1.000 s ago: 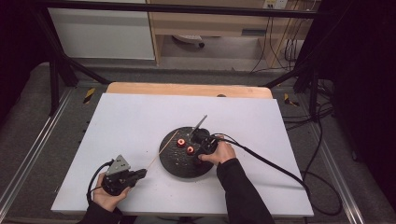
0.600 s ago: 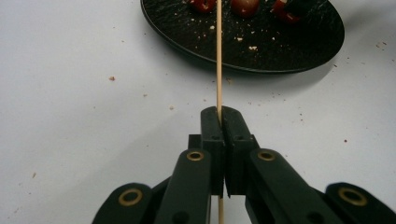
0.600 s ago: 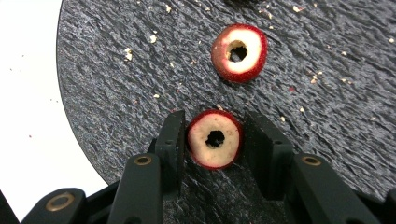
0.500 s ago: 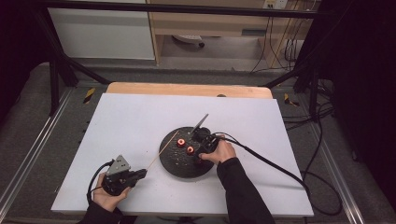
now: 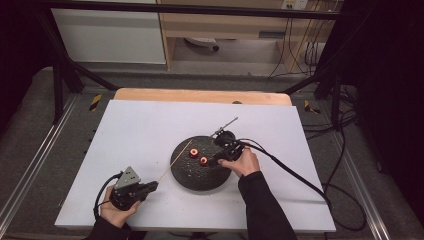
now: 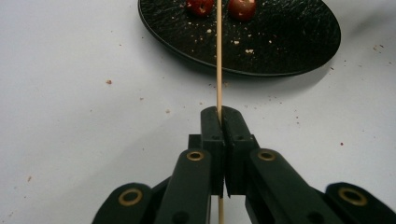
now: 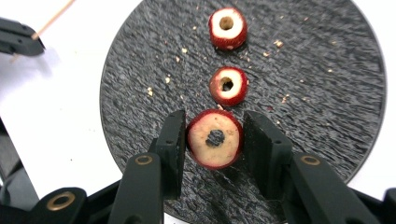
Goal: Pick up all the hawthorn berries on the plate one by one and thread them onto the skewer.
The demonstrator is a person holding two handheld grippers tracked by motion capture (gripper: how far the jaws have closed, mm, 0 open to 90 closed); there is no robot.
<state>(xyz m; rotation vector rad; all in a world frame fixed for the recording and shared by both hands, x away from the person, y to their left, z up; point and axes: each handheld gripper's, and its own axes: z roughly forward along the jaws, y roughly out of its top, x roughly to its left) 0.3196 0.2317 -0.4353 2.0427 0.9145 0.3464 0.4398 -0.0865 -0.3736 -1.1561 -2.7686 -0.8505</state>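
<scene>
The white bench (image 5: 150, 130) carries everything; my left tool (image 6: 219, 119) hangs low over its near left part and my right tool (image 7: 212, 135) works over the black slate plate (image 7: 327, 93) in the middle. That round plate lies straight ahead of my left tool, and directly under my right one.

Next in size is the wooden skewer (image 6: 218, 56). My left tool is clamped tight on it near its butt, and the stick runs forward out of the jaws so that its tip reaches over the plate's near rim, just short of the fruit.

Smallest are the three cored red fruit pieces. My right tool is closed narrow on the biggest cored piece (image 7: 215, 138), a pad pressed to each side, its hole facing up at the camera. Just beyond its jaws lie the middle piece (image 7: 228, 86) and the far piece (image 7: 227, 27), both resting on the plate, apart from each other.

As I judge it, the job is threading fruit onto the stick, and it is at an early stage: the skewer is bare, one piece is gripped, none is threaded. Left to do: bring the hole onto the tip, push it down, then repeat with the other two.
</scene>
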